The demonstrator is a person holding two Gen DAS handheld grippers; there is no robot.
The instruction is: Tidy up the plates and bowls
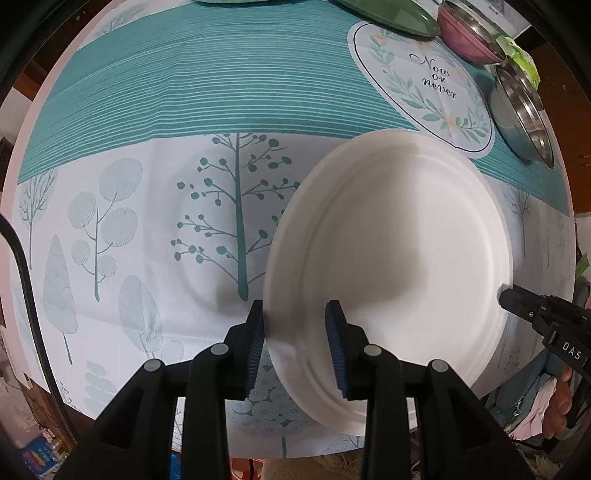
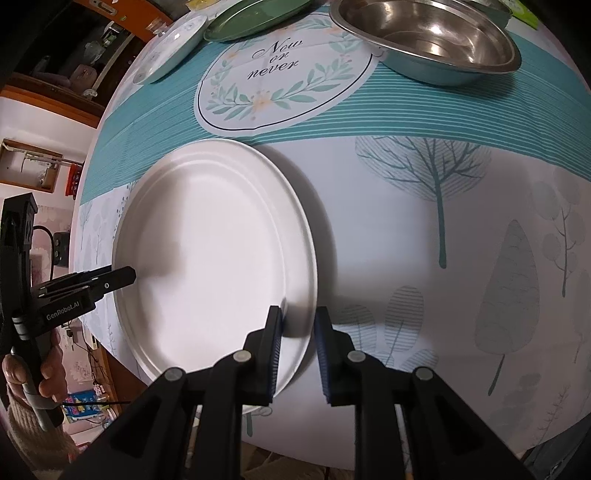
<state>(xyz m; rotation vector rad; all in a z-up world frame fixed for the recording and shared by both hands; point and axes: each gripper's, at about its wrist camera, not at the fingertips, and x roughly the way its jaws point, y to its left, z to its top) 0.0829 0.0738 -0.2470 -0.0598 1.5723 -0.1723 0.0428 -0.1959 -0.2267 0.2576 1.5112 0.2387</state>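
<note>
White and smooth, the plate (image 1: 391, 266) lay flat on the tablecloth (image 1: 147, 122) near the table's front edge, below the round "Now or never" emblem (image 1: 424, 88). At its left rim the left gripper (image 1: 295, 347) pointed down, its jaws parted and straddling the rim; one blue pad (image 1: 256, 354) stood outside the edge, the other over the plate's inner face, with clear gaps on both sides, so nothing was clamped. At the opposite rim the right gripper (image 2: 298, 354) straddled the plate's edge (image 2: 221, 258) in the same way, jaws a little apart; its inner pad stood close to the rim, and whether it touched could not be told. Farther back, from left to right, sat a patterned dish (image 2: 170, 48), a green plate (image 1: 388, 14), a pink bowl (image 1: 465, 33) and a steel bowl (image 1: 524, 114).
</note>
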